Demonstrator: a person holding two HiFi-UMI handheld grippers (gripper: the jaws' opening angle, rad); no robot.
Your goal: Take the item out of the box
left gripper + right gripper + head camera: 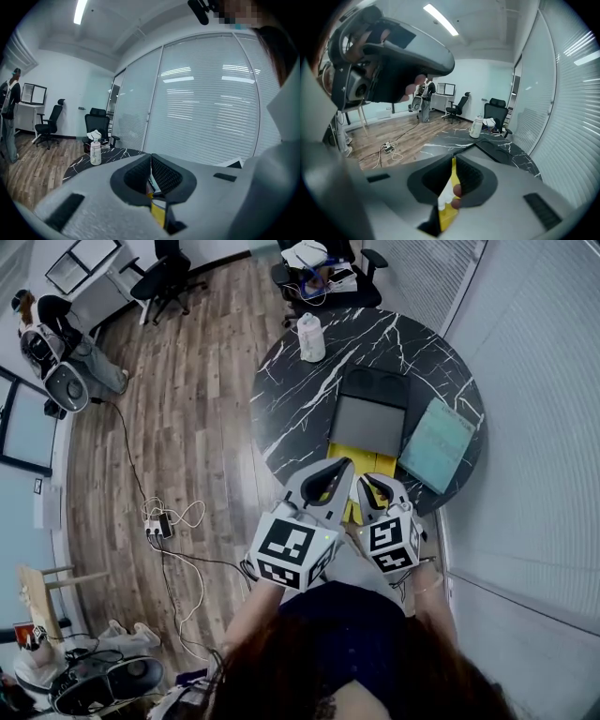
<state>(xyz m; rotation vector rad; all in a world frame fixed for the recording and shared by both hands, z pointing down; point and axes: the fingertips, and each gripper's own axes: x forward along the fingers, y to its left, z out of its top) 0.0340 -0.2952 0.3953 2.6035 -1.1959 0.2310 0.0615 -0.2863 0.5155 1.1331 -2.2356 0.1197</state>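
Your right gripper (454, 161) has its fingers clamped on a yellow packet (448, 208), held at the near edge of the desk (291, 399), just before a dark tray (375, 385). Your left gripper (150, 157) has its fingers pressed together close beside it, with yellow showing below their tips.

No words or numbers are legible; only square markers show on the left claw (347, 465) and right claw (367, 480).
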